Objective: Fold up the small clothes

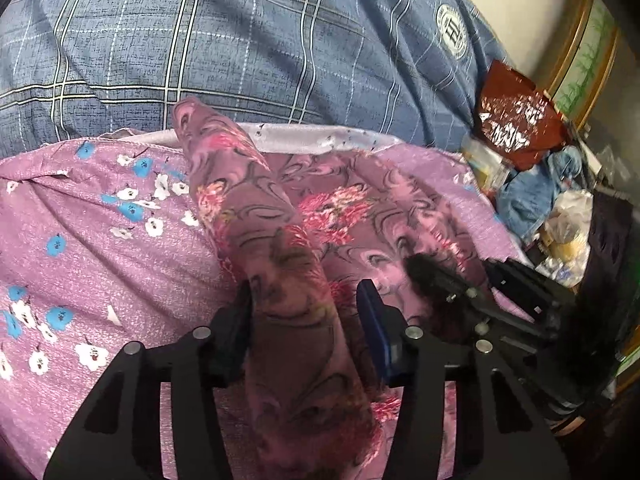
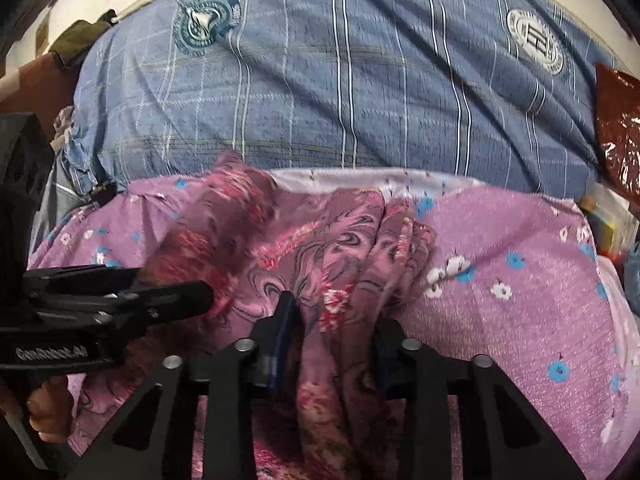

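Observation:
A mauve garment with pink flower print lies bunched on a purple flowered sheet. My left gripper is shut on a raised fold of the garment that runs up between its fingers. In the right wrist view the same garment is gathered in folds, and my right gripper is shut on a bunch of it. The right gripper also shows in the left wrist view, close to the right of the left one. The left gripper also shows in the right wrist view, at the left.
A blue plaid quilt is heaped behind the sheet, also in the right wrist view. A red printed bag, blue cloth and clutter lie at the right. A picture frame stands at the far right.

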Tool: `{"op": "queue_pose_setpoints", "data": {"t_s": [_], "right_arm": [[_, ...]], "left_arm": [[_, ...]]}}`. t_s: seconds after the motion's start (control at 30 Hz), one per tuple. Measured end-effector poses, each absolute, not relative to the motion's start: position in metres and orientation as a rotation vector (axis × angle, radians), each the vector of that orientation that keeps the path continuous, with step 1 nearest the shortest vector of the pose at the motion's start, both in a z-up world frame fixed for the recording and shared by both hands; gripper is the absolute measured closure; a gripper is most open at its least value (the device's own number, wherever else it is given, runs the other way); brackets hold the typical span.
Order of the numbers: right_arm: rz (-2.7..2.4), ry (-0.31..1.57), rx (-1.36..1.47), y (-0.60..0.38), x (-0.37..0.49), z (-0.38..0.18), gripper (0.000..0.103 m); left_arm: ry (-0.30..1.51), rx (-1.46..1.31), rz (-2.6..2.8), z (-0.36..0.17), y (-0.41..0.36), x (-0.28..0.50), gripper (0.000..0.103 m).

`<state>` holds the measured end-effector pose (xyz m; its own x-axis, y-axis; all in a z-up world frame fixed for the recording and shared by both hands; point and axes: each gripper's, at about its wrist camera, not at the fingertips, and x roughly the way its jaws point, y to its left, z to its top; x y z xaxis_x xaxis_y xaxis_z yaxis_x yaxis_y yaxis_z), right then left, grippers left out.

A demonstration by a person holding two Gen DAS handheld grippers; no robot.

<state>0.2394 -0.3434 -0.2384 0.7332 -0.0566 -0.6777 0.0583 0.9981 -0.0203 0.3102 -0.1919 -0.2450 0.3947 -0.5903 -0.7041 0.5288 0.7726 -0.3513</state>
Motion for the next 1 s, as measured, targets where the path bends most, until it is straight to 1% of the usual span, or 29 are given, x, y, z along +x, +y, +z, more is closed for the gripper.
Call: {"op": "queue_pose_setpoints", "data": {"t_s": [0.1,0.23,0.27,0.3,0.33,0.37,0.43,0.47,0.5,0.53,0.6,0.73,1.0], "right_arm": [[-0.082,0.795,0.026,-0.348,0.246,-0.245,0.073],[-0.070,0.865,0.173,-0.369,0.252,-0.256,0.063],[-0.060,0.873,0.201,-0.373,0.252,-0.256,0.054],[-0.047,0.891,0.247,-0.379,0.253,-0.258,0.040],[-0.036,0.910,0.290,-0.383,0.255,-0.262,0.039],[-0.024,0.923,0.329,-0.386,0.256,-0.266,0.039],[0.005,0.925,0.391,-0.391,0.256,-0.271,0.051],[0.014,0.918,0.388,-0.389,0.255,-0.269,0.061],[0.004,0.903,0.369,-0.387,0.253,-0.265,0.074],[-0.009,0.884,0.339,-0.383,0.251,-0.260,0.077],[-0.020,0.848,0.289,-0.373,0.247,-0.248,0.081],[-0.030,0.751,0.216,-0.358,0.235,-0.219,0.082],[0.046,0.613,0.309,-0.352,0.209,-0.169,0.082]], "left_arm": [[0.985,-0.070,-0.666,-0.258,-0.191,0.319,0.053],[1.023,-0.123,-0.668,-0.264,-0.184,0.325,0.053],[1.020,-0.127,-0.673,-0.263,-0.183,0.325,0.053],[1.008,-0.126,-0.677,-0.262,-0.183,0.324,0.055],[1.002,-0.122,-0.675,-0.261,-0.184,0.323,0.061],[0.996,-0.115,-0.671,-0.260,-0.184,0.322,0.063],[0.985,-0.116,-0.670,-0.258,-0.183,0.322,0.072],[0.977,-0.124,-0.672,-0.256,-0.182,0.322,0.074],[0.960,-0.134,-0.677,-0.252,-0.180,0.321,0.077],[0.951,-0.136,-0.679,-0.249,-0.180,0.319,0.078],[0.922,-0.133,-0.683,-0.239,-0.181,0.315,0.079],[0.861,-0.135,-0.704,-0.217,-0.176,0.306,0.079],[0.790,-0.191,-0.733,-0.160,-0.136,0.291,0.079]]}}
